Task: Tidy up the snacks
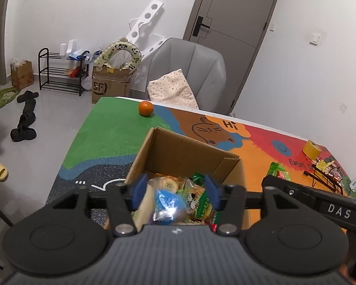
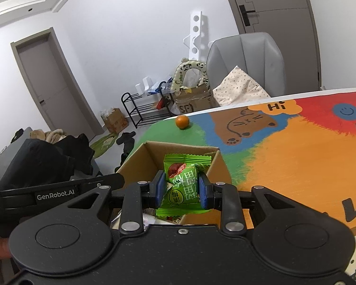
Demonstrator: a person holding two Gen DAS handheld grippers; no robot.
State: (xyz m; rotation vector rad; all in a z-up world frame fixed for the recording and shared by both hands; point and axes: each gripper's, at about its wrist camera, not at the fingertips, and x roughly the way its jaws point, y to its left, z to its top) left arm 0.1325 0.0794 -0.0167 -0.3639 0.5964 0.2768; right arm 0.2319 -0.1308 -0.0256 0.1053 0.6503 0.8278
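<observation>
An open cardboard box (image 1: 178, 152) stands on the colourful table mat and holds several wrapped snacks, among them a blue packet (image 1: 167, 200). My left gripper (image 1: 175, 191) hangs open over the box with nothing between its blue pads. My right gripper (image 2: 182, 190) is shut on a green snack packet (image 2: 184, 180) and holds it over the same box (image 2: 152, 153). Its black body (image 1: 320, 201) shows at the right of the left wrist view. More snack packets (image 1: 278, 171) lie on the mat to the right of the box.
An orange (image 1: 145, 108) sits near the far edge of the table, also in the right wrist view (image 2: 182, 121). A yellow tape roll (image 1: 312, 148) and a black wire rack (image 1: 325, 175) stand at the right. A grey chair (image 1: 189, 71) stands behind the table.
</observation>
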